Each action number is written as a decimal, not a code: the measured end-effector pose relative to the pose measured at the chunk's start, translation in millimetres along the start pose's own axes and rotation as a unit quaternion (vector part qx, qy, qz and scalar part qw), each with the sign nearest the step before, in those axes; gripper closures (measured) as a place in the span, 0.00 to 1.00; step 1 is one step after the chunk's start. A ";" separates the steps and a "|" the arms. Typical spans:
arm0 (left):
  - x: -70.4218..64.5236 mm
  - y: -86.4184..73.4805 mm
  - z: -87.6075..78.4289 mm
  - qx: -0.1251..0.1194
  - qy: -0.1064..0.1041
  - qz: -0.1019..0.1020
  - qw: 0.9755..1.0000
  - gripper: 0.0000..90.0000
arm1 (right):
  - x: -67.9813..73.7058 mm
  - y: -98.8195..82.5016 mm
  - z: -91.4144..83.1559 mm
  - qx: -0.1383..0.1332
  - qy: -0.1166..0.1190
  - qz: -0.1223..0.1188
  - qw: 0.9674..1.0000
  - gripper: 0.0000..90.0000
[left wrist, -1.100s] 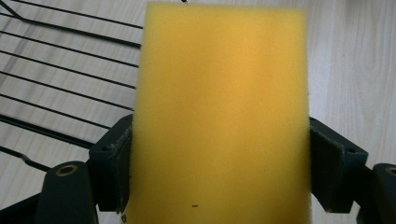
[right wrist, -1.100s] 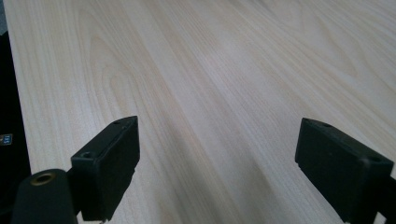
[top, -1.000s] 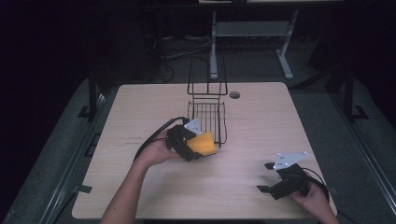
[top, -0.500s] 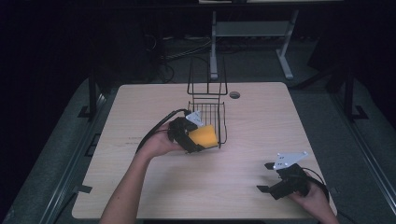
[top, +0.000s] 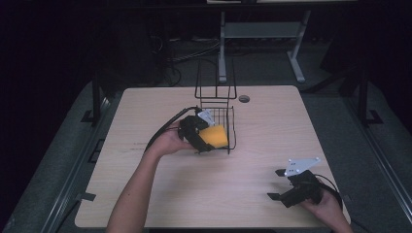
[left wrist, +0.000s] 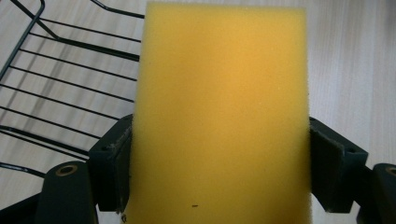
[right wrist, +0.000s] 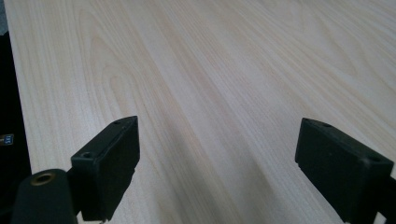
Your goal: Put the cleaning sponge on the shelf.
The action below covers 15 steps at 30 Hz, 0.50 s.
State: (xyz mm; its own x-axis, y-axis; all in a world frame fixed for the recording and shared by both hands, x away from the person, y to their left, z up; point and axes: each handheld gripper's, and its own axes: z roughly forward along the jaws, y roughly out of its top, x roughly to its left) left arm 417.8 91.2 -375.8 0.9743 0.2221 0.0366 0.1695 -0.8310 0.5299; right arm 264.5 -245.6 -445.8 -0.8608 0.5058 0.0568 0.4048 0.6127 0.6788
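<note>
the left gripper (top: 206, 138) is clamping a yellow sponge (top: 215, 136) between its two black jaws, which are pressing on the sponge's two long sides in the left gripper view; the sponge (left wrist: 219, 116) is standing out well past the jaws and is blocking most of what lies ahead. in the high view the sponge is sitting at the near left edge of the black wire basket (top: 228, 116), at about rim height; whether it is already inside the rim or just at it cannot be told. in the left gripper view the basket's wires (left wrist: 56, 84) are lying to the left of the sponge, with bare wooden table (left wrist: 355, 70) to its right.

judgement: the step in hand is placing the sponge in the basket. to do it well, the left gripper should be carrying the sponge clear over the near rim, so the leading edge is not catching on a wire, then lowering it toward the basket floor before letting go. the sponge is soft, so it may be springing back on release; a low, level release is advisable. the tall wire handle (top: 215, 77) at the far side is best avoided.

the right gripper (top: 282, 187) is resting near the table's near right corner, well apart from the basket, its jaws standing wide and holding nothing, with bare table (right wrist: 224, 84) between them.
</note>
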 end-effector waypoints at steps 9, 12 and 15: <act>8.1 6.3 6.6 0.004 0.001 -0.002 1.000 0.24 | -0.6 -0.6 -1.4 -0.002 0.000 0.001 1.000 0.15; 11.7 6.3 9.4 -0.005 -0.001 -0.009 1.000 0.24 | -0.9 -0.5 -1.1 -0.001 0.000 0.000 1.000 0.15; 15.9 5.3 13.2 -0.002 -0.003 -0.010 1.000 0.24 | -1.0 -0.6 -0.8 -0.001 0.000 0.000 1.000 0.15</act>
State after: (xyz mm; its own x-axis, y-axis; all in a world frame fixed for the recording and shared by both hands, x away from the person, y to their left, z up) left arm 436.1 83.6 -383.6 0.9716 0.2355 0.0216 0.1880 -0.8245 0.5338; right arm 264.9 -247.0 -445.7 -0.8606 0.5061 0.0562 0.4042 0.6119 0.6799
